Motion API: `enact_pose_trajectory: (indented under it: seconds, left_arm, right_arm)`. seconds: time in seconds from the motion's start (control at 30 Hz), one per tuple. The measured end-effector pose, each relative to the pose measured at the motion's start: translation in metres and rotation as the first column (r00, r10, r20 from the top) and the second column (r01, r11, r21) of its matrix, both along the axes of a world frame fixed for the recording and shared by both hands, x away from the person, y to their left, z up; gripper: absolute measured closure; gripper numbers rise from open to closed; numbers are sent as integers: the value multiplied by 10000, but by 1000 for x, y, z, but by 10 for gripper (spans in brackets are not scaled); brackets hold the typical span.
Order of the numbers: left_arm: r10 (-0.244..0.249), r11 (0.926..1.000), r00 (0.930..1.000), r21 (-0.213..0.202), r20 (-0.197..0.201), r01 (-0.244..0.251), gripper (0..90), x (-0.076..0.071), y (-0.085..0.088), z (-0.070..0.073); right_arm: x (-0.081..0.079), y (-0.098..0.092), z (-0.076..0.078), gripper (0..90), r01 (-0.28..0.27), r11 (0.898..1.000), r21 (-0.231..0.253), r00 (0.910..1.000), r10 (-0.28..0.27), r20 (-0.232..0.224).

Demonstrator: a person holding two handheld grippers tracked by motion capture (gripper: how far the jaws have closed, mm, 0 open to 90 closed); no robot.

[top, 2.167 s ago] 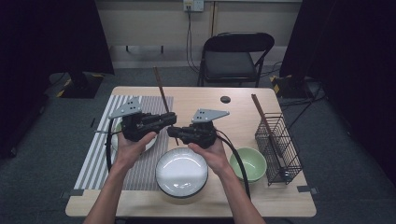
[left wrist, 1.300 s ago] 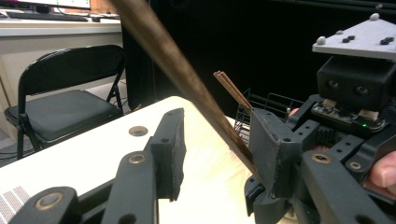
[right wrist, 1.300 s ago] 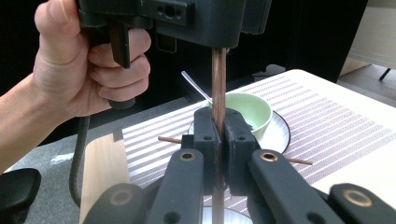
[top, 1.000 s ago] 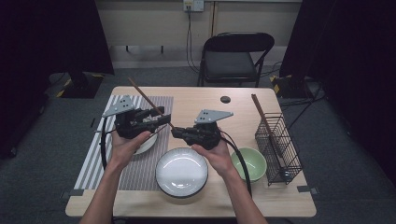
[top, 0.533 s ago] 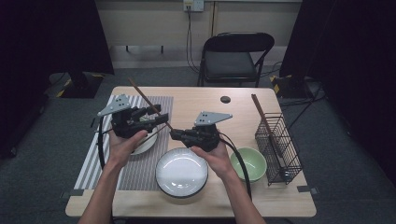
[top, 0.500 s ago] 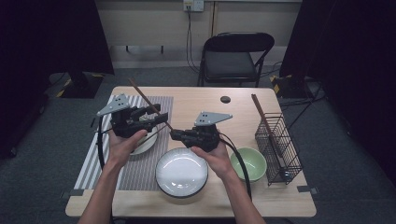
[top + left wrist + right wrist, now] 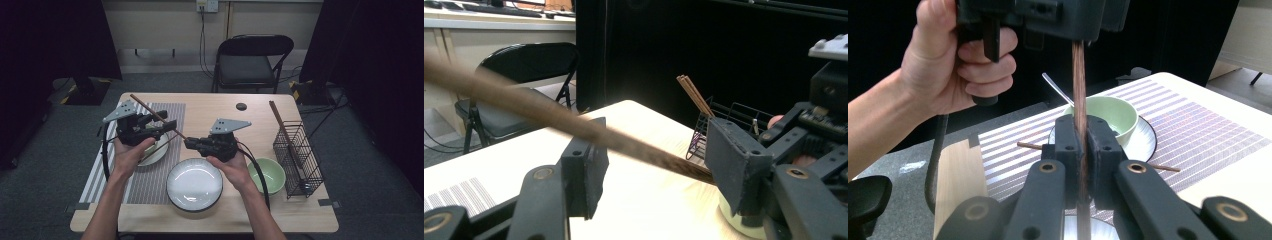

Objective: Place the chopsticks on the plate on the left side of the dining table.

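Right gripper (image 7: 190,143) pinches a slim dark-brown chopstick (image 7: 155,115); left gripper (image 7: 167,124), just opening, straddles it.

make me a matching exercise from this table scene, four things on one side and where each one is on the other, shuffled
Things:
1. held chopstick
2. wire basket
3. white plate
4. loose chopstick

Places:
A. at the front of the table, between the person's forearms
B. lying across the striped mat
C. clamped in the right gripper, passing between the left gripper's open jaws
D. at the right edge of the table, beside the green bowl

Pairs: 1-C, 2-D, 3-A, 4-B
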State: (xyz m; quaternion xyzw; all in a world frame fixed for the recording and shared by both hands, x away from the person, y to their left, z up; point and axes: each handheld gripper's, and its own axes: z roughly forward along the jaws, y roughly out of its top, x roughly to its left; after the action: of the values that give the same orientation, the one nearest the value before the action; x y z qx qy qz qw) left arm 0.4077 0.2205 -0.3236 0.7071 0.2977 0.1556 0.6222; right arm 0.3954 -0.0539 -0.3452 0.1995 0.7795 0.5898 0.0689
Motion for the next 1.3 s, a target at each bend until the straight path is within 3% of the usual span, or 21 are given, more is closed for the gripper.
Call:
enact_pose_trajectory:
  seconds: [0.33, 0.5, 0.7, 0.8, 1.3]
  left_arm:
    - [202, 9998, 9994, 44, -284, -201, 354, -1, 2, -1]
    - [246, 9997, 9996, -79, -156, -247, 316, -3, 7, 5]
    - [696, 9973, 9975, -216, -96, -698, 300, -2, 19, 11]
    - [900, 9959, 9959, -15, -102, -900, 315, -2, 23, 11]
    - [931, 9955, 9954, 185, -208, -927, 291, 0, 28, 5]
  right_arm:
    - [-1, -5, -1, 859, 20, 10000, 78, 10000, -19, -44]
    - [-2, -9, -5, 859, -43, 9994, 336, 10000, 44, -26]
    - [-6, -11, -6, 859, -86, 9997, 218, 10000, 86, 20]
    - [-8, -13, -6, 859, -65, 9998, 186, 10000, 64, 45]
    - [-10, -17, -4, 858, -149, 9999, -48, 9998, 149, -101]
